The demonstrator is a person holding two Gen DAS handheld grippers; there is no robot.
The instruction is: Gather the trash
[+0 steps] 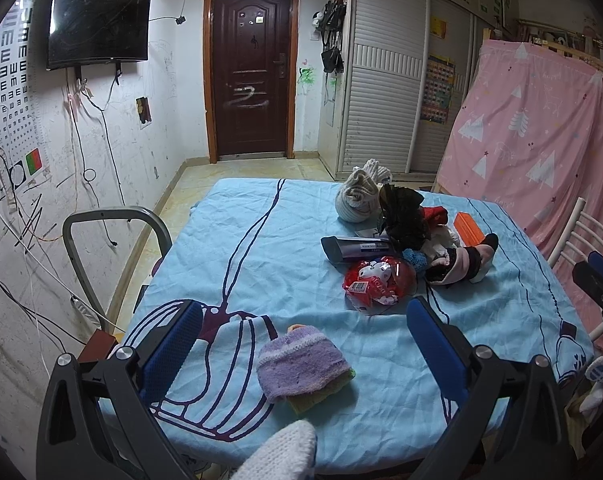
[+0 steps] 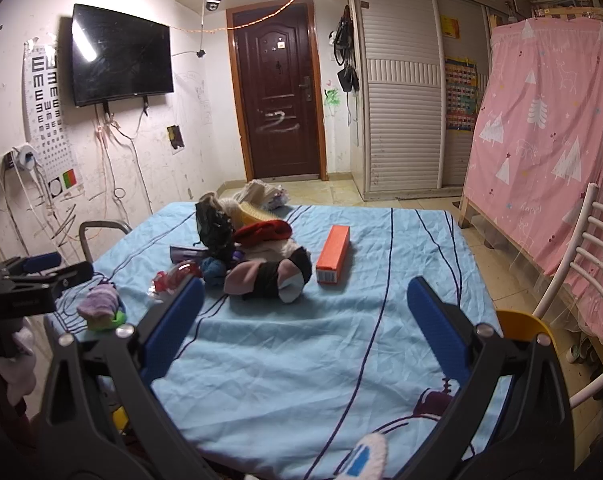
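Observation:
A pile lies on the table with the light blue cloth [image 1: 261, 248]: a red snack wrapper [image 1: 377, 282], a dark purple tube box [image 1: 357, 249], a black plastic bag [image 1: 403, 210], an orange box [image 1: 467, 230] and several socks. The orange box [image 2: 333, 258] and the black bag [image 2: 215, 228] also show in the right wrist view. A purple knit sock [image 1: 301, 364] lies between the fingers of my left gripper [image 1: 303, 344], which is open and empty. My right gripper [image 2: 305, 320] is open and empty above bare cloth, nearer than the pile.
A grey chair back [image 1: 113, 216] stands at the table's left edge. A white chair [image 2: 581, 264] and a yellow seat [image 2: 521, 320] stand at the right. A pink curtain [image 2: 549, 120] hangs at the right. A dark door [image 1: 251, 68] is at the back.

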